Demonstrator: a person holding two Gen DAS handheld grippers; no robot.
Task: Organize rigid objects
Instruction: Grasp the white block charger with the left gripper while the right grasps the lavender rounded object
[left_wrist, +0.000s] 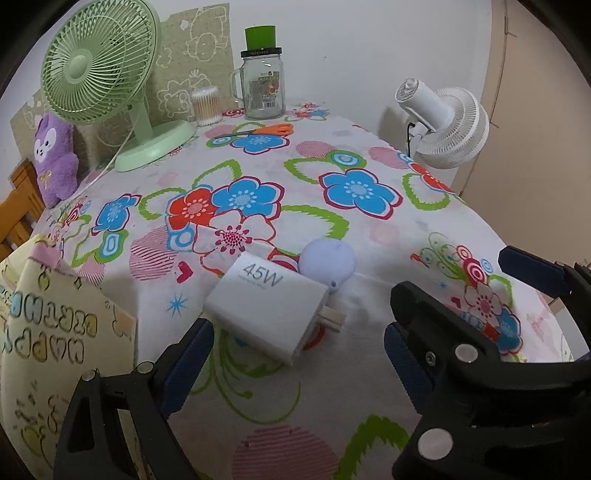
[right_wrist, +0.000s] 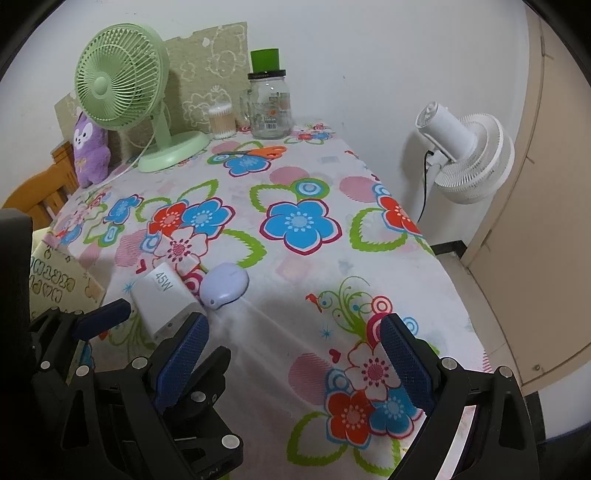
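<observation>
Left wrist view showed a white 45W charger (left_wrist: 267, 308) lying on its side on the flowered tablecloth (left_wrist: 354, 229), its plug prongs pointing right. A pale lilac round case (left_wrist: 327, 263) sat just behind it, touching or nearly touching the charger's far corner. The left gripper (left_wrist: 295, 354) hung low over the cloth with its jaws spread wide and nothing between them; the charger's near end lay just ahead of the gap, closer to the left blue pad.

From the right wrist camera, the right gripper (right_wrist: 293, 360) was likewise wide open and empty, above bare cloth to the right of the charger (right_wrist: 162, 304) and the lilac case (right_wrist: 224, 284). The left gripper's black frame showed at that view's lower left.

At the left table edge stood a cream box (left_wrist: 48, 332) with coloured lettering. Farther back, orange-handled scissors (left_wrist: 258, 131) lay on the cloth. Along the wall stood a green desk fan (left_wrist: 107, 77), a purple plush toy (left_wrist: 55, 158), a tub of cotton swabs (left_wrist: 206, 106) and a glass mug jar (left_wrist: 263, 86) with a green cup on its lid. A white fan (left_wrist: 443, 122) stood off the table's right side.
</observation>
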